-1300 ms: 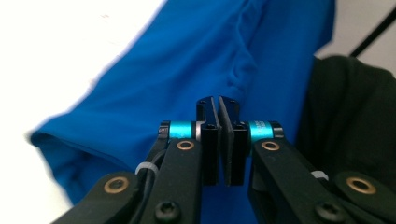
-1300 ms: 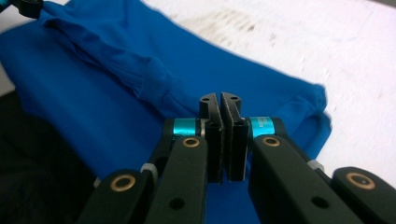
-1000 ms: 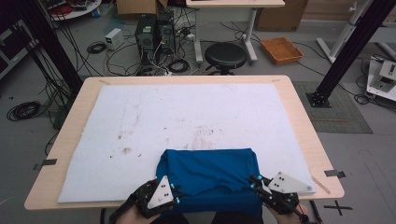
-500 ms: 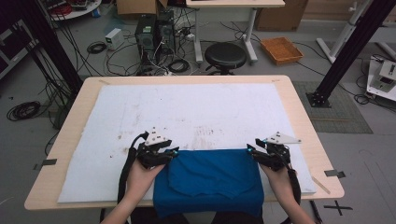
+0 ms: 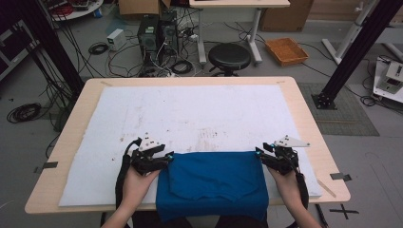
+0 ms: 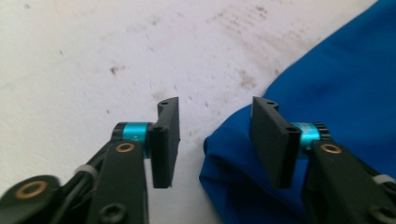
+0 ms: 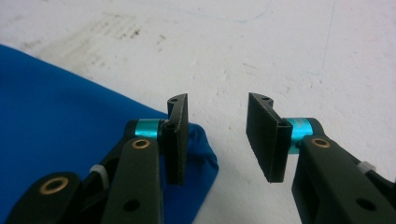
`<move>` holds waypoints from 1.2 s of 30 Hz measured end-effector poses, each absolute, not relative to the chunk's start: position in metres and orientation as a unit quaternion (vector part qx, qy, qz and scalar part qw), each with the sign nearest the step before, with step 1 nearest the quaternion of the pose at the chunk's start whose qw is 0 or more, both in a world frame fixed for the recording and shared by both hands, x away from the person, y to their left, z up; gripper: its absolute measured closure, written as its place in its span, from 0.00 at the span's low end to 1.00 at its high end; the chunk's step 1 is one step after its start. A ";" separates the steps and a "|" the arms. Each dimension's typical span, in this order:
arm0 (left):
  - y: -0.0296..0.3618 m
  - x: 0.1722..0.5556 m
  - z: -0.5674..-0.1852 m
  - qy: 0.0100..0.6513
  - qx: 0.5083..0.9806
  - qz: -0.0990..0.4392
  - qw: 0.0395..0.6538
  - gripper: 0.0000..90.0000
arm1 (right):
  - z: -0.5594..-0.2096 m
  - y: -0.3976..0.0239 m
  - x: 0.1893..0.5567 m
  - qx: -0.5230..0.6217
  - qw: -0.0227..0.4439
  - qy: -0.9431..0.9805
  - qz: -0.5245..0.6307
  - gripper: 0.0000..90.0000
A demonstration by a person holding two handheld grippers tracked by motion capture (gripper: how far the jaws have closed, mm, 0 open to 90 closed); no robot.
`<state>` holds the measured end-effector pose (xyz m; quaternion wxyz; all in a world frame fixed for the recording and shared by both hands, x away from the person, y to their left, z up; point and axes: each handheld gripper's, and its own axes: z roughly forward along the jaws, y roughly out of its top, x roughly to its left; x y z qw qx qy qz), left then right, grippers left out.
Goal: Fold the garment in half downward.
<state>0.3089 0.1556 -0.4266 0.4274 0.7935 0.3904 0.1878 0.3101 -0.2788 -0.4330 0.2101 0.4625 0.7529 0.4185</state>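
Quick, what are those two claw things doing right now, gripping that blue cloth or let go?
Left gripper: open, jaws just opened, holding nothing; blue cloth corner lies beneath.
Right gripper: open, jaws just opened, holding nothing, at the cloth's other corner.

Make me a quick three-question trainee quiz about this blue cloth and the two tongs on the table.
1. True or false: the left tongs are clamped on the blue cloth.
2. Where does the cloth lie on the white mat? A far edge, B near edge, C left corner.
3. Fill in: the right tongs sit at the cloth's far ____ corner.

Key: 1 false, their jaws stand open with the corner beside them, having just been opening. 2 B. 3 right.
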 end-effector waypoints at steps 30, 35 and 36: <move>0.154 0.369 -0.428 0.377 0.816 0.163 0.406 0.94 | -0.429 -0.266 0.368 0.457 0.178 0.771 0.406 0.89; 0.157 0.410 -0.423 0.395 0.809 0.165 0.404 0.94 | -0.423 -0.265 0.407 0.465 0.185 0.768 0.400 0.89; 0.157 0.416 -0.423 0.396 0.810 0.164 0.400 0.94 | -0.423 -0.265 0.414 0.470 0.178 0.767 0.400 0.89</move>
